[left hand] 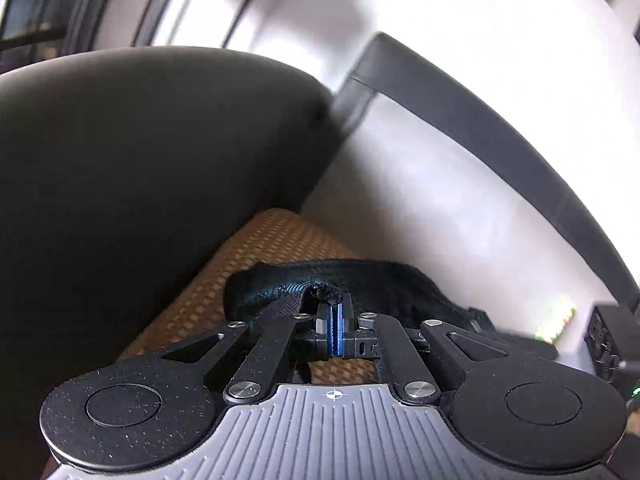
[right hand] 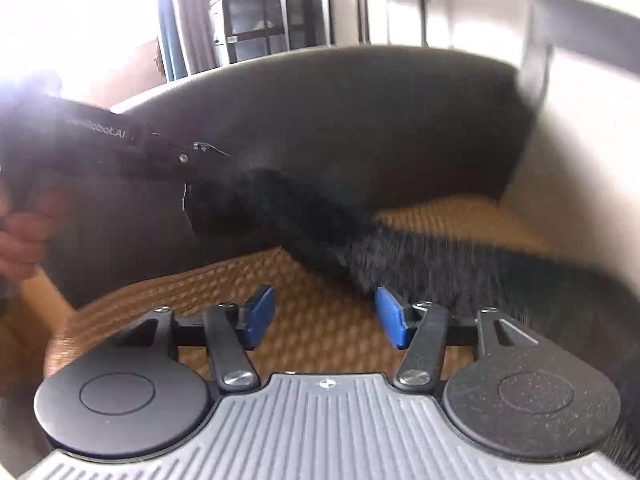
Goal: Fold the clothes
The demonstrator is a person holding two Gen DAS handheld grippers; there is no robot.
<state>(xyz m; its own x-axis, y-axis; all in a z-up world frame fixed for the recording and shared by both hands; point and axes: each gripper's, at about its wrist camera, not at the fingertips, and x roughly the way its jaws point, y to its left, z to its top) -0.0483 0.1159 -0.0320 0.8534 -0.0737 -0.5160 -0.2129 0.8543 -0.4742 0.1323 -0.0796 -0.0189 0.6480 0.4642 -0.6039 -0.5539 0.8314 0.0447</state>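
Note:
A dark blue-black garment (left hand: 372,280) lies on a woven tan mat (left hand: 256,248) on a sofa seat. My left gripper (left hand: 334,312) is shut on a folded edge of that garment, which bunches up over its blue pads. In the right wrist view the garment (right hand: 320,220) hangs stretched from the left gripper's dark body (right hand: 120,148) at upper left down to the mat (right hand: 312,332) at right. My right gripper (right hand: 324,316) stands open above the mat with nothing between its blue pads (right hand: 262,312); the cloth's lower edge runs just beyond its right pad.
The black sofa backrest (left hand: 140,168) rises behind the mat, with a pale wall (left hand: 440,200) and a dark frame (left hand: 500,128) to the right. A person's hand (right hand: 20,232) holds the left gripper's handle. Shelving (right hand: 280,20) stands behind the sofa.

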